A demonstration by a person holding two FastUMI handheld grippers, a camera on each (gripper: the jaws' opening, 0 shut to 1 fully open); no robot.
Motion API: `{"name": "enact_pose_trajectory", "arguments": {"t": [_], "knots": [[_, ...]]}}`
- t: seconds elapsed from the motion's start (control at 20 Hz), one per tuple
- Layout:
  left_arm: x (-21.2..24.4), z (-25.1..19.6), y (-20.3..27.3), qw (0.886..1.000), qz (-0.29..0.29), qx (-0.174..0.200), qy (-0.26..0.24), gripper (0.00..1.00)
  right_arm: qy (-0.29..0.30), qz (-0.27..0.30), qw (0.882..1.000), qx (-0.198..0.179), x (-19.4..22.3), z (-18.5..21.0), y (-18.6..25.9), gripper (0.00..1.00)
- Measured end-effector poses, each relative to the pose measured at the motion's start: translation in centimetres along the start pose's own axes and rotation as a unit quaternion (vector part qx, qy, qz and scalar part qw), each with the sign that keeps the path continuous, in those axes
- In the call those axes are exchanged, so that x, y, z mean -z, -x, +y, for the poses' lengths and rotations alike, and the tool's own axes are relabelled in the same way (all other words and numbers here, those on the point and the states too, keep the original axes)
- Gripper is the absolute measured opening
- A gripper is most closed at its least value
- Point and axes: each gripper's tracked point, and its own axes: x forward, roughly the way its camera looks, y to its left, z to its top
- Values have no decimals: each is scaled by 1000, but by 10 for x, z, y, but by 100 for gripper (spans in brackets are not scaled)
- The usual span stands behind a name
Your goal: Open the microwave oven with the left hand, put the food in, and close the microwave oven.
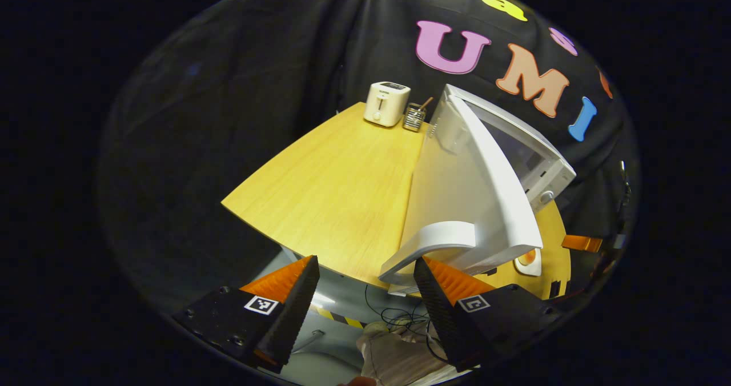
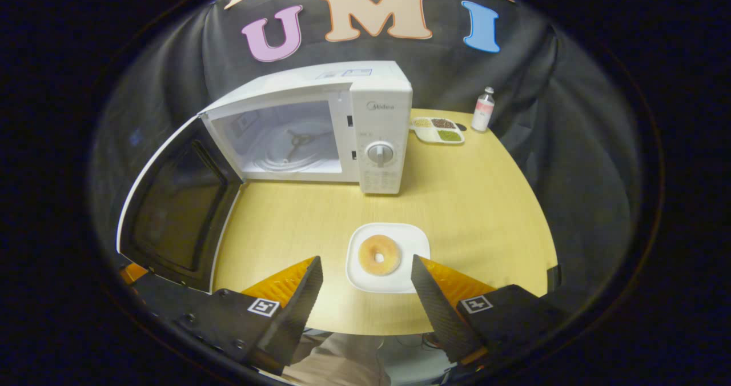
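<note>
The white microwave (image 2: 380, 117) stands at the back of the wooden table (image 2: 480, 203), its door (image 2: 171, 203) swung wide open to the left and the glass turntable (image 2: 291, 152) showing inside. A donut (image 2: 379, 254) lies on a white plate (image 2: 414, 237) in front of it. My right gripper (image 2: 365, 269) hovers open over the table's front edge, its fingers flanking the plate without touching it. In the left gripper view, my left gripper (image 1: 365, 266) is open beside the door's curved white handle (image 1: 440, 238), whose lower end sits just inside the right finger (image 1: 429, 283).
A cream toaster (image 1: 387, 103) and a metal utensil holder (image 1: 415, 116) stand at the table's far left corner. A divided snack tray (image 2: 437, 130) and a small bottle (image 2: 483, 109) sit to the right of the microwave. Cables lie on the floor (image 1: 400, 317) below the table edge.
</note>
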Motion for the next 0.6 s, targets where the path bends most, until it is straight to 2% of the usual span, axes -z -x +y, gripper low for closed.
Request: {"name": "enact_pose_trajectory", "arguments": {"t": [0.1,0.15,0.3,0.35,0.4,0.55,0.6], "knots": [[-10,23,3,999,-15,-49,3,98,10,15,1000,-8,3,-4,-14,99],[-15,32,6,997,-25,-72,7,96,16,25,1000,-11,5,-7,-22,93],[-45,45,33,990,-72,-123,21,97,31,61,997,-27,14,-10,-47,93],[-52,47,41,985,-88,-147,22,97,35,75,996,-33,16,-12,-55,99],[-58,48,52,980,-104,-171,24,96,40,89,995,-37,19,-13,-63,93],[-83,49,86,962,-155,-218,47,96,47,128,989,-57,27,-15,-84,94],[-87,47,95,956,-172,-231,56,96,52,141,987,-65,30,-15,-88,99]]}}
